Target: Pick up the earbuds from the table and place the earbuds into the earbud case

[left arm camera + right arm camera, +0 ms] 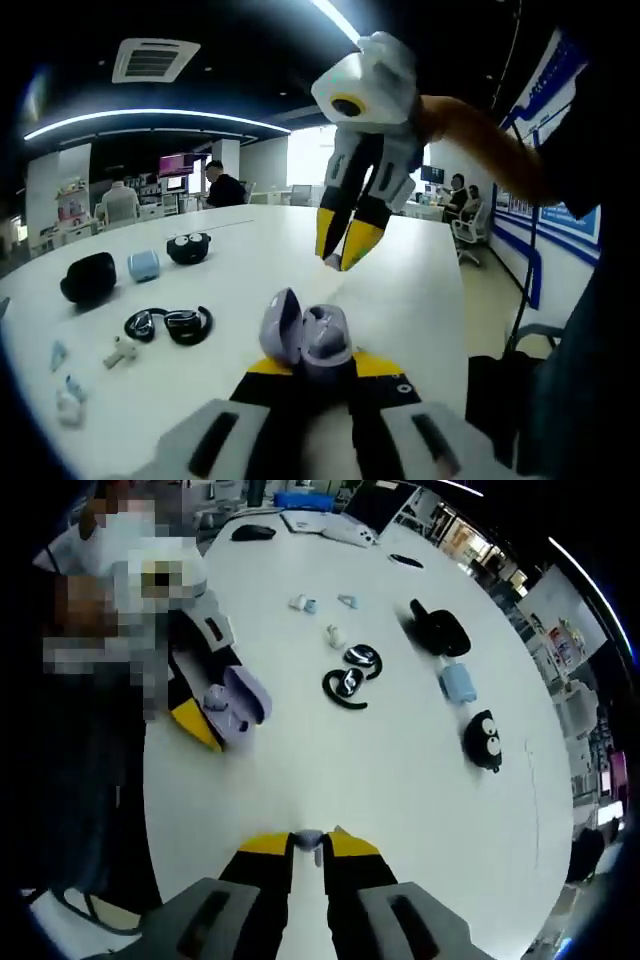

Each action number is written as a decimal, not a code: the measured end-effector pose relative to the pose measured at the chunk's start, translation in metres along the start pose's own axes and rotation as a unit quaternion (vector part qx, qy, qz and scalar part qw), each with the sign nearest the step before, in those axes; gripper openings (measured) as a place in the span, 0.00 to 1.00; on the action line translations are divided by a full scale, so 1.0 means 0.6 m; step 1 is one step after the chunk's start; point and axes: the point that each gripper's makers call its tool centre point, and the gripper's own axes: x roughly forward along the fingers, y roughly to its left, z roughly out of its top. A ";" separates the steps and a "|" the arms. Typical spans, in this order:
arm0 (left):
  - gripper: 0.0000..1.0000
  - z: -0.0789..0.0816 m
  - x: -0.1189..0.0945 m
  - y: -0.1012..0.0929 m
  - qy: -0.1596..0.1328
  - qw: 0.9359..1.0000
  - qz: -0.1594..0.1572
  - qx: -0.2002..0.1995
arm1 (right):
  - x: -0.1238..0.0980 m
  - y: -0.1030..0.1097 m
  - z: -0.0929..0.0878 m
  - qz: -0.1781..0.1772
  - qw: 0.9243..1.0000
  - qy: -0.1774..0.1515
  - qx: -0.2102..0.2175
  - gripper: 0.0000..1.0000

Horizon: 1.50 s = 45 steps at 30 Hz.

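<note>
White table [400, 780]: my left tongs [305, 365] clamp the open case [305, 335], right tongs [307, 845] pinch an earbud [310, 838] (tiny, lilac); I'd lower it straight into an empty well.

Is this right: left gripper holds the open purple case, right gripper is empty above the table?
Not quite. The right gripper isn't empty: in the right gripper view its fingers are shut on a small purple earbud; the left gripper view shows the same at its tips. The rest holds: the left gripper holds the open purple case, and the right one is above the table.
</note>
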 end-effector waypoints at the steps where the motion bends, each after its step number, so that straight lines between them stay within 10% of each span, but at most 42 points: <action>1: 0.19 0.000 0.000 0.000 0.000 1.000 0.000 0.000 | -0.004 -0.002 0.004 -0.007 1.000 -0.016 0.006 0.11; 9: 0.19 0.000 0.001 0.000 0.002 1.000 0.001 -0.001 | -0.037 -0.006 0.041 -0.021 0.978 -0.171 0.116 0.11; 15: 0.19 0.001 0.002 0.000 0.003 1.000 0.002 -0.001 | -0.063 0.000 0.069 0.020 0.933 -0.295 0.206 0.11; 23: 0.19 0.001 0.003 0.000 0.004 1.000 0.003 0.000 | -0.069 0.015 0.085 0.041 0.886 -0.373 0.273 0.11; 27: 0.19 0.001 0.003 0.000 0.004 1.000 0.003 0.000 | -0.077 0.015 0.099 0.051 0.847 -0.423 0.316 0.11; 33: 0.19 0.002 0.004 0.000 0.004 1.000 0.003 0.000 | -0.061 0.029 0.108 0.054 0.834 -0.439 0.330 0.11; 45: 0.19 0.002 0.004 0.000 0.003 1.000 0.003 0.000 | -0.023 0.063 0.126 0.059 0.836 -0.432 0.333 0.11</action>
